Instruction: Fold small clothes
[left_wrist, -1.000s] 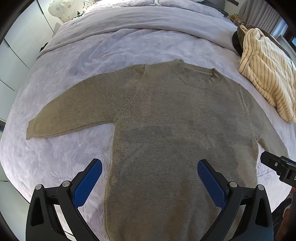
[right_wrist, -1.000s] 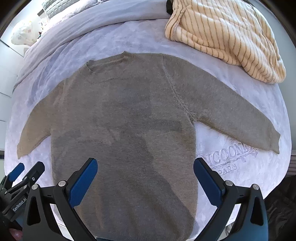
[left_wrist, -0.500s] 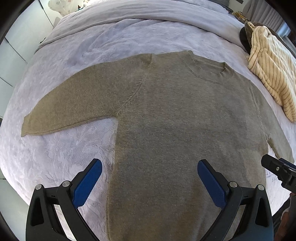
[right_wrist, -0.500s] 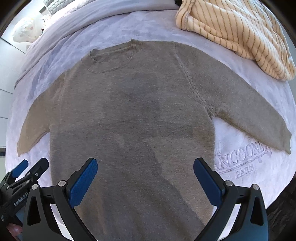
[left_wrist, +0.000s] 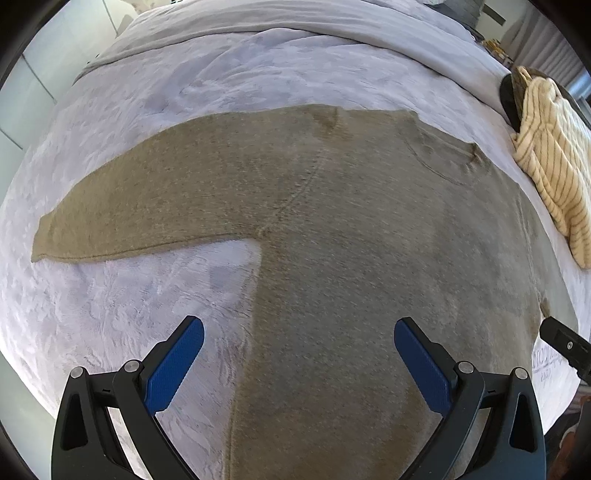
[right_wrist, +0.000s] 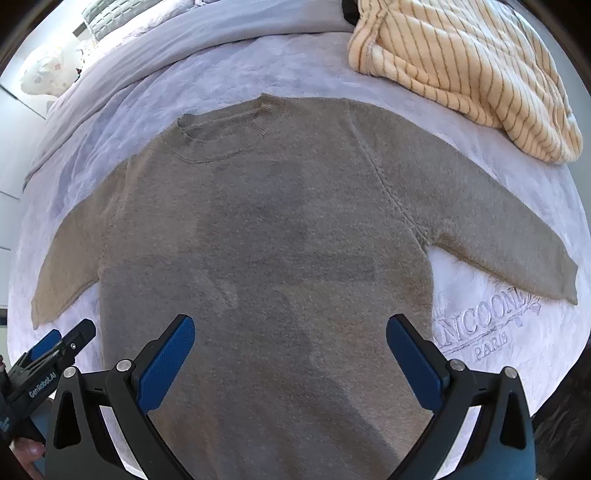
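The left claw (left_wrist: 298, 349) hangs spread wide over the sweater (left_wrist: 351, 258), its blue pads holding nothing, one pad above the pale blanket (left_wrist: 122, 306) and the other above the knit body. The right claw (right_wrist: 290, 349) is likewise wide apart and empty, both pads above the sweater's lower body. The grey-brown sweater lies flat, front up, on the bed, collar (right_wrist: 225, 133) away from the claws and both sleeves stretched out to the sides. A cream striped garment (right_wrist: 465, 70) sits bunched near the right shoulder; whether it touches the sleeve is hard to tell. Embroidered lettering (right_wrist: 487, 325) shows on the blanket beneath the right sleeve (right_wrist: 498, 236).
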